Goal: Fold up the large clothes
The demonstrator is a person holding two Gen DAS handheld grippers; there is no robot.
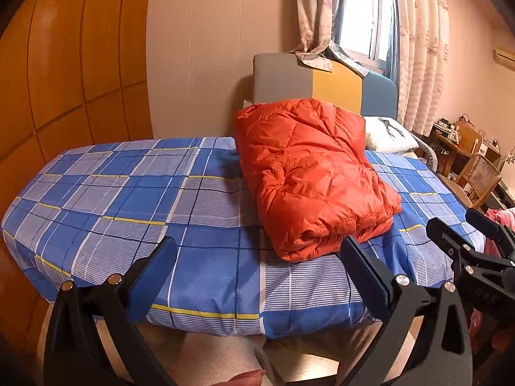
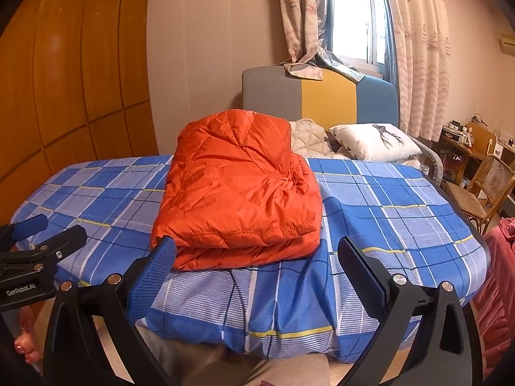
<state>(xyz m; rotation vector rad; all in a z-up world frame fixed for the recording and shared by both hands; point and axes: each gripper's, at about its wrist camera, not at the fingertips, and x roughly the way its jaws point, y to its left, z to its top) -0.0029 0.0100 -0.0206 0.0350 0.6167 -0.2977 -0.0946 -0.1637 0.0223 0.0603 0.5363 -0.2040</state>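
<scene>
An orange quilted down jacket (image 1: 313,177) lies folded in a thick rectangle on the bed with the blue plaid sheet (image 1: 128,199). It also shows in the right wrist view (image 2: 238,189). My left gripper (image 1: 259,270) is open and empty, held back over the foot of the bed, short of the jacket's near edge. My right gripper (image 2: 256,267) is open and empty, just in front of the jacket's folded near edge. Each gripper shows at the side of the other's view: the right one (image 1: 473,238) and the left one (image 2: 42,234).
A grey, yellow and blue headboard (image 2: 322,96) stands at the far end with a white pillow (image 2: 376,141) and a beige quilt (image 2: 309,138). A wooden wardrobe (image 1: 70,64) is on the left. A wicker chair (image 2: 486,186), a desk and pink cloth (image 2: 499,273) are on the right.
</scene>
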